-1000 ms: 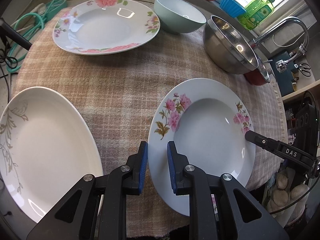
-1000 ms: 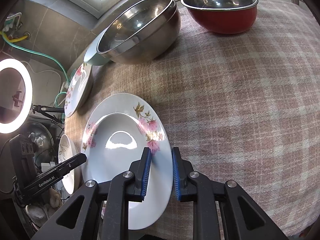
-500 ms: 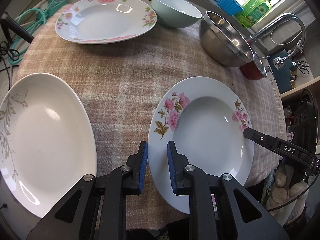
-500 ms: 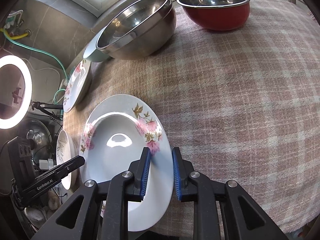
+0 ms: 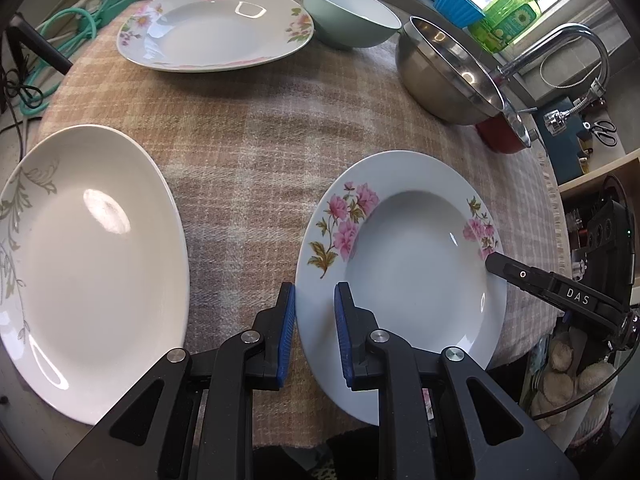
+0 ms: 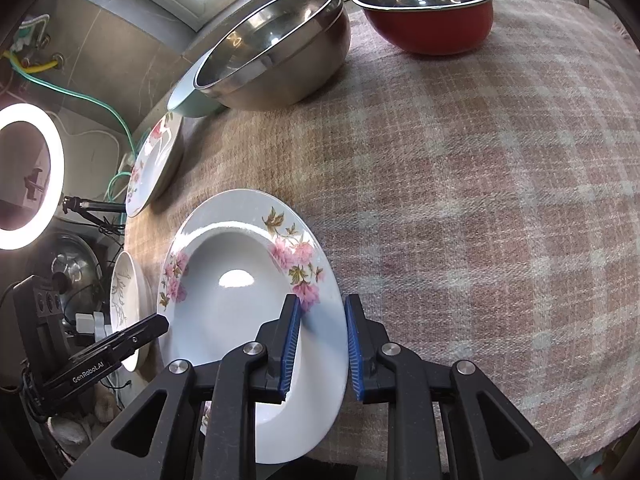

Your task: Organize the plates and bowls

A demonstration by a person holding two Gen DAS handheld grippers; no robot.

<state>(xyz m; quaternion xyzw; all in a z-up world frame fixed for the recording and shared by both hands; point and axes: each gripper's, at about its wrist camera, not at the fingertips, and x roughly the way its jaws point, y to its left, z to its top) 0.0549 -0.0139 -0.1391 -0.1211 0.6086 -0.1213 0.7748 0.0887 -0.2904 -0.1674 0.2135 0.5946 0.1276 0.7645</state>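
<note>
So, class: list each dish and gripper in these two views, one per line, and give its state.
Left gripper: shut on near floral plate's rim.
Right gripper: shut on its opposite rim.
Near floral plate: gripped on both sides, empty.
Far floral plate: flat on cloth, empty.
White plate: empty.
Green bowl: upright, empty.
Steel bowl: tilted, empty.
Red pot: upright, empty.
</note>
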